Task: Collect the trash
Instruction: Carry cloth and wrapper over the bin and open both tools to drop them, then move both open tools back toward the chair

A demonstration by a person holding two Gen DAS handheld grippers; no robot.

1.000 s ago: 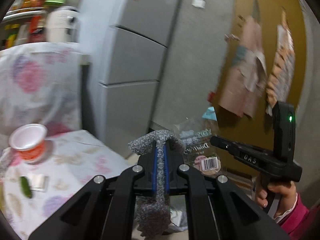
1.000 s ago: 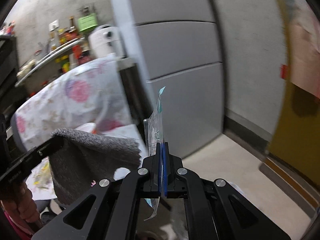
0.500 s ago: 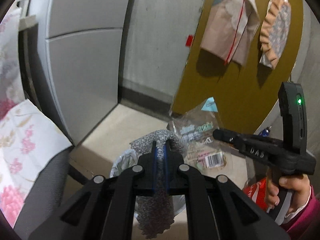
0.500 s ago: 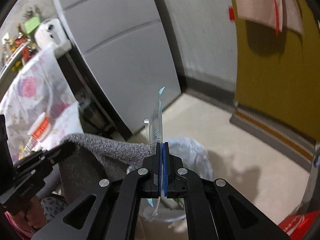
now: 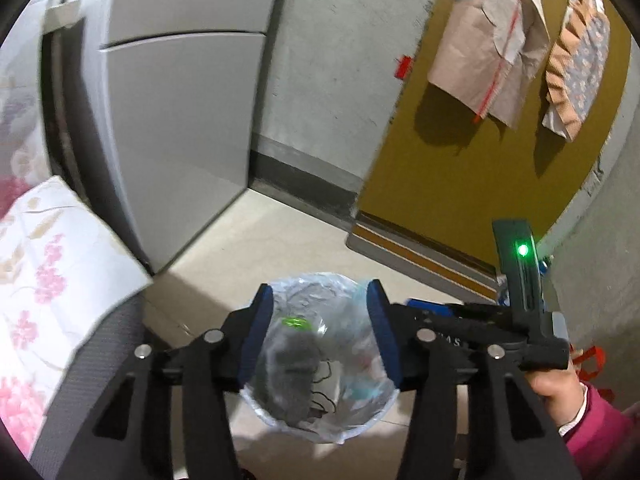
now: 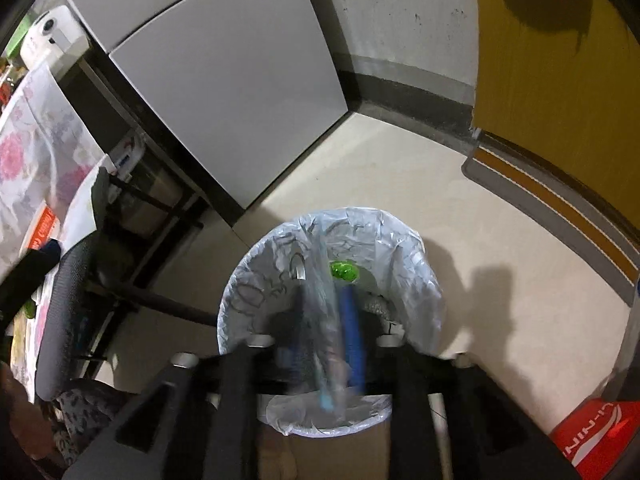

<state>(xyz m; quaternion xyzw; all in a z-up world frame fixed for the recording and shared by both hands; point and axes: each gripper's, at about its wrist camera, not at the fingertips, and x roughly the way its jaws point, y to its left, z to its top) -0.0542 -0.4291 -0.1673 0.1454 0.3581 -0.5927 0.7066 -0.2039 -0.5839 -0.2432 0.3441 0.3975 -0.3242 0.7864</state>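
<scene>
We see our left gripper (image 5: 320,330) spread wide above the lined trash bin (image 5: 362,428), the grey cloth (image 5: 290,384) lying inside, while our right gripper (image 6: 326,328), parted, has the clear wrapper (image 6: 322,320) blurred between its fingers.

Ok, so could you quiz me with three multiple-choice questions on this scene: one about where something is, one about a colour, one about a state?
1. Where does the lined trash bin stand?
A. on a shelf
B. on the floor
C. on a windowsill

2. What colour are the pads of the left claw?
A. red
B. blue
C. white

3. How is the left claw?
A. open
B. shut on a cloth
C. out of view

Answers:
1. B: pale floor surrounds the bin.
2. B: blue strips line both fingers.
3. A: its fingers stand wide apart above the bin, gripping nothing.
</scene>
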